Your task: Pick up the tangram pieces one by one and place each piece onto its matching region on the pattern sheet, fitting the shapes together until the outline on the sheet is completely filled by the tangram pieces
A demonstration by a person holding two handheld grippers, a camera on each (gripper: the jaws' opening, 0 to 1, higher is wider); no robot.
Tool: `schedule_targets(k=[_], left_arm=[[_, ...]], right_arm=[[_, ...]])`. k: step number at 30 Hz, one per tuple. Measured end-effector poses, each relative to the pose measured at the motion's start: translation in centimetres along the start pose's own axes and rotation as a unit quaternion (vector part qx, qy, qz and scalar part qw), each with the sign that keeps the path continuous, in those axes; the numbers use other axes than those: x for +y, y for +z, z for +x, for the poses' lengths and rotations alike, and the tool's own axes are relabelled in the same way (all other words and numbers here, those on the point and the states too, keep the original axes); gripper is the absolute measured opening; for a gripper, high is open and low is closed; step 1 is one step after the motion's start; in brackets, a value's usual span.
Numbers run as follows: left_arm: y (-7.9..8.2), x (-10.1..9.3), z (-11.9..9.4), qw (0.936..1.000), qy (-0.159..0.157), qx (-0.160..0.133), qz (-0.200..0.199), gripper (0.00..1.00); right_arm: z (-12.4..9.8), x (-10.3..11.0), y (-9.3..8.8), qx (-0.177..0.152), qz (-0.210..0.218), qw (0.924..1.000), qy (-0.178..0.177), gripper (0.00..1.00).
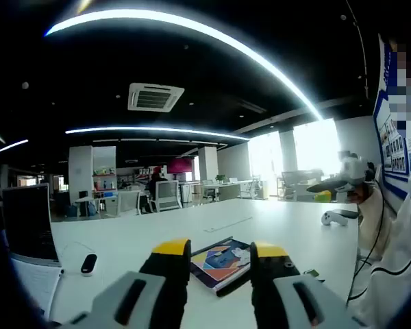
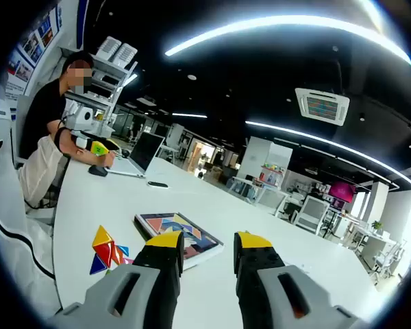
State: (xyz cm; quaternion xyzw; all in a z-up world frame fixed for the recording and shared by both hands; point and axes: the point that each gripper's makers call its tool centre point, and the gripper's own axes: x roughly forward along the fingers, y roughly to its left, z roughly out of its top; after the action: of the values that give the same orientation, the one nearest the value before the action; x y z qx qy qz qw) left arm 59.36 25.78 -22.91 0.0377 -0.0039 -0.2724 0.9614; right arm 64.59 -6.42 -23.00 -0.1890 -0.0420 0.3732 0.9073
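An open-plan office under a black ceiling (image 1: 212,75) crossed by long curved white light strips (image 1: 192,27), with a square ceiling air vent (image 1: 155,96). Bright windows (image 1: 294,151) glow beyond the broad white worktop (image 1: 274,223) and distant grey office chairs (image 1: 167,195)

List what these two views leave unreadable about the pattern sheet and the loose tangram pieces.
- Pattern sheet, left gripper view: its near corners sit behind the left gripper, and the printed regions are too small to tell filled from unfilled.
- Pattern sheet, right gripper view: the near edge is hidden behind the right gripper.
- Tangram pieces, right gripper view: they overlap in a heap, so their count is unclear.
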Motion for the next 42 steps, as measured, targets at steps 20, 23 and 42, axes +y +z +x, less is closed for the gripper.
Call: schedule_targets(k=[20, 23, 42], left_arm=[[-0.5, -2.0, -0.7, 0.9999, -0.016, 0.002, -0.004, 0.35], [-0.7, -1.9, -0.6, 0.9998, -0.017, 0.006, -0.004, 0.35], [-0.7, -1.2, 1.6, 0.9991, -0.042, 0.008, 0.002, 0.32]], right_arm=[[0.9, 0.6, 0.1, 0.000, -0.012, 0.9995, 0.028, 0.30], [0.8, 0.4, 0.1, 0.002, -0.012, 0.9996, 0.024, 0.30], [-1.3, 0.2, -0.8, 0.026, -0.016, 0.9995, -0.002, 0.30]])
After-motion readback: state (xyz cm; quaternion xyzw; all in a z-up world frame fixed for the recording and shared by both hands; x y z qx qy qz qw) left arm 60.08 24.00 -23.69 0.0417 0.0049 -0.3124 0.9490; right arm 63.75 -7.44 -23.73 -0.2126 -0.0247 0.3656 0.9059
